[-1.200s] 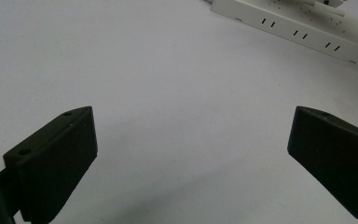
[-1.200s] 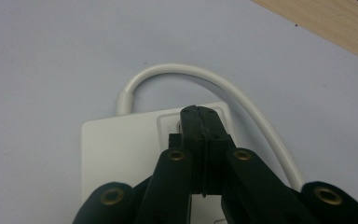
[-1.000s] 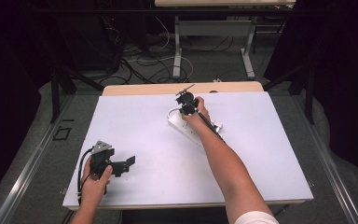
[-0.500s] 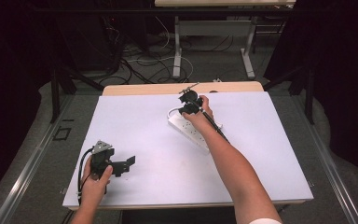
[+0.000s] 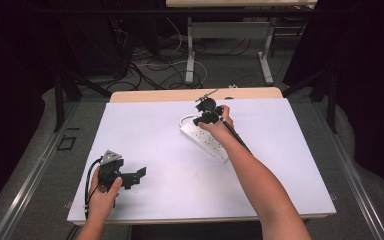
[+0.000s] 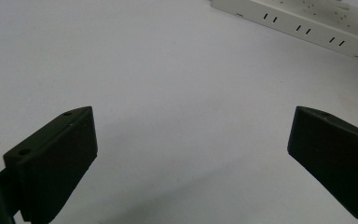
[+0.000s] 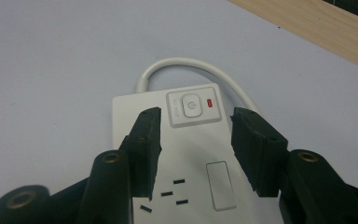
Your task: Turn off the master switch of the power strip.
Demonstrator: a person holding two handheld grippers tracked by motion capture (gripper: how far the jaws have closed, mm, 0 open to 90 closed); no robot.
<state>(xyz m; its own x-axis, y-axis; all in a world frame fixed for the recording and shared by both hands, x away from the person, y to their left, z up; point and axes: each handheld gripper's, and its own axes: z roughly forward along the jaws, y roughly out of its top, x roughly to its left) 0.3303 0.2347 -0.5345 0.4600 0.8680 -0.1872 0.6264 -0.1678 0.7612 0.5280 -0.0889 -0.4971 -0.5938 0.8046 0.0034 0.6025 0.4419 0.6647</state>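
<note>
1. Since a second ago the right tool (image 5: 206, 113) has shifted slightly toward the far end of the power strip (image 5: 205, 139); the left tool (image 5: 130, 178) has stayed where it was, at the near left of the desk (image 5: 145, 130).
2. The white power strip lies flat on the desk's white top, right of centre and toward the far side, running diagonally from far left to near right.
3. Its white cord (image 7: 186, 64) loops out of the far end and curves away to the right.
4. In the right gripper view, the right tool (image 7: 193, 149) hovers over that far end, jaws moderately apart with nothing between them.
5. The power button (image 7: 191, 104) with a small red indicator (image 7: 209, 102) beside it sits just beyond the jaw tips.
6. Socket slots (image 7: 168, 193) and a rectangular panel (image 7: 221, 185) show between the jaws.
7. In the left gripper view, the left tool (image 6: 191, 149) is spread wide and empty above bare desk, the power strip (image 6: 303, 25) well apart at the far right.
8. A strip of bare wood (image 5: 195, 94) edges the desk's far side.
</note>
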